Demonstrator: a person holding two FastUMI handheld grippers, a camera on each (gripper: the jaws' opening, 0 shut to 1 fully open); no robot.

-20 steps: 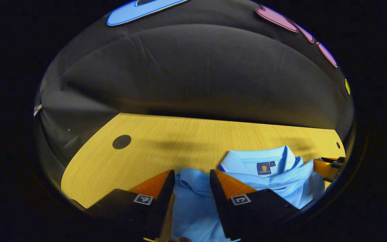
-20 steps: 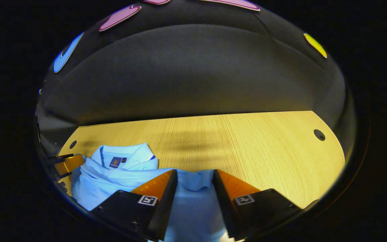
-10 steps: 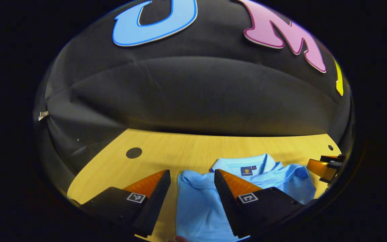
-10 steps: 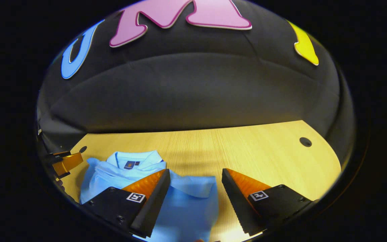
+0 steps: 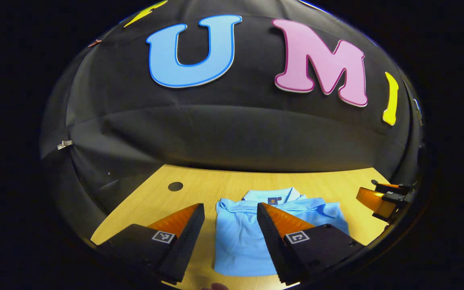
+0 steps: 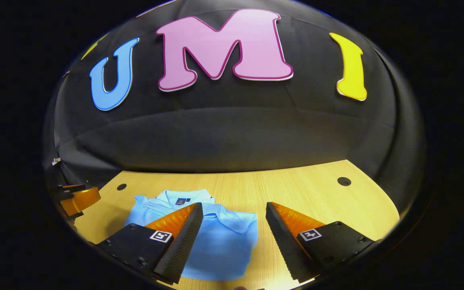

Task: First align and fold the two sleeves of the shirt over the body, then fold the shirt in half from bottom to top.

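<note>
Left gripper view: left claw and right claw gape wide (holding nothing) above the folded shirt.

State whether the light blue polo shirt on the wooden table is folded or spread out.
Folded. The light blue polo shirt lies as a compact rectangle on the wooden table, collar at the far end, no sleeves sticking out.

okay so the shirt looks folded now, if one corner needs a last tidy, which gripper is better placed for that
Probably the left gripper. The shirt lies right between its open fingers in its own view, while from the right gripper the shirt sits off to one side. Neither holds any cloth, and the table around it is bare.
</note>
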